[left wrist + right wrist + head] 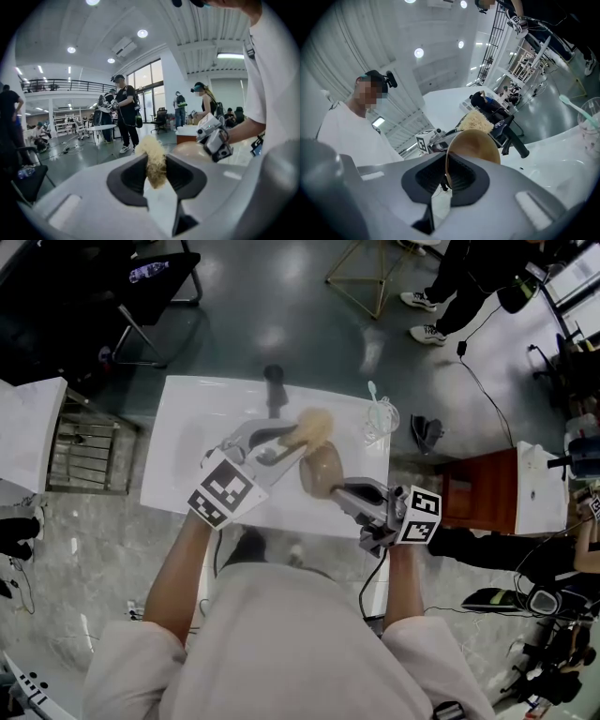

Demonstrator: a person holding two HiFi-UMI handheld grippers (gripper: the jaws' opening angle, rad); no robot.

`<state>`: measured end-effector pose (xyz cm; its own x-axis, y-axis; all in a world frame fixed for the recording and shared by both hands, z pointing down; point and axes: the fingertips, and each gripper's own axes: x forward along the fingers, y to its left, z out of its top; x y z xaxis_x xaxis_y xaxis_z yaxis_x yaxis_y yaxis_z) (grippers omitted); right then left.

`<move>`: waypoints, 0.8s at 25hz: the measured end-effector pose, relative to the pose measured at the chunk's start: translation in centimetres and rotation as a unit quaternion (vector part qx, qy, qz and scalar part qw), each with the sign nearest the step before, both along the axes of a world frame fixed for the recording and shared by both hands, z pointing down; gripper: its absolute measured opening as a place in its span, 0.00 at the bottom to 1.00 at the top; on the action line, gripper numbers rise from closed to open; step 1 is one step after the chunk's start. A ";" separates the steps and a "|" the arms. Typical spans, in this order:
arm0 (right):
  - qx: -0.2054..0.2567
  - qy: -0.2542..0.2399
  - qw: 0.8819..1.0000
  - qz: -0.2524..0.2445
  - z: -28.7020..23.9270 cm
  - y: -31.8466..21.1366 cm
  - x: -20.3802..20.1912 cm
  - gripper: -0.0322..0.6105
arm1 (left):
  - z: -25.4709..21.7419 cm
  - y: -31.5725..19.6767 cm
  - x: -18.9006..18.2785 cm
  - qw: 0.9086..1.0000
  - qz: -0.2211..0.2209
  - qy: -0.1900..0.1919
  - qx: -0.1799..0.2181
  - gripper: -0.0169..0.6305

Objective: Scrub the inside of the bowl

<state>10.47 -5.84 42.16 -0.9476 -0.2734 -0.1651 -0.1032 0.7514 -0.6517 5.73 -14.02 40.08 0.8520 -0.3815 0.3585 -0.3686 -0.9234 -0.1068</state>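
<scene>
A: Left gripper view first: what's in the left gripper [156,165]?
B: Its jaws pinch a straw-coloured fibre scrubber [151,152].
A: And the right gripper [446,172]?
B: Clamped on the rim of the tan bowl [477,144], held tilted above the white table [187,437], scrubber just beside it

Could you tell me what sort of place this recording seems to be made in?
Likely a big open lab or workshop hall: other people wearing head-mounted gear, a railed mezzanine, and a cable trailing across the polished floor.
</scene>
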 end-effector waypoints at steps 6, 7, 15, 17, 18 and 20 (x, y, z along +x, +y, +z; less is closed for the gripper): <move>0.012 -0.039 0.999 0.014 -1.9 -0.4 0.9 0.08 | 3.2 1.5 -1.4 0.999 -0.011 -0.036 -0.020 0.19; 0.014 -0.041 0.999 0.018 -2.0 -0.7 1.0 0.08 | 3.6 1.9 -1.5 0.999 -0.015 -0.032 -0.029 0.19; 0.006 -0.066 0.996 0.061 -2.9 -2.8 1.3 0.08 | 5.3 3.6 -2.4 0.997 -0.021 -0.019 -0.074 0.19; 0.000 -0.067 0.994 0.082 -2.8 -3.7 1.4 0.08 | 5.9 4.2 -2.4 0.996 -0.019 -0.023 -0.080 0.19; -0.003 -0.065 0.994 0.092 -2.7 -4.1 1.3 0.08 | 6.2 4.5 -2.4 0.996 -0.018 -0.024 -0.084 0.19; -0.008 -0.052 0.993 0.110 -2.4 -5.0 1.2 0.08 | 6.5 5.0 -2.3 0.996 -0.015 -0.022 -0.090 0.19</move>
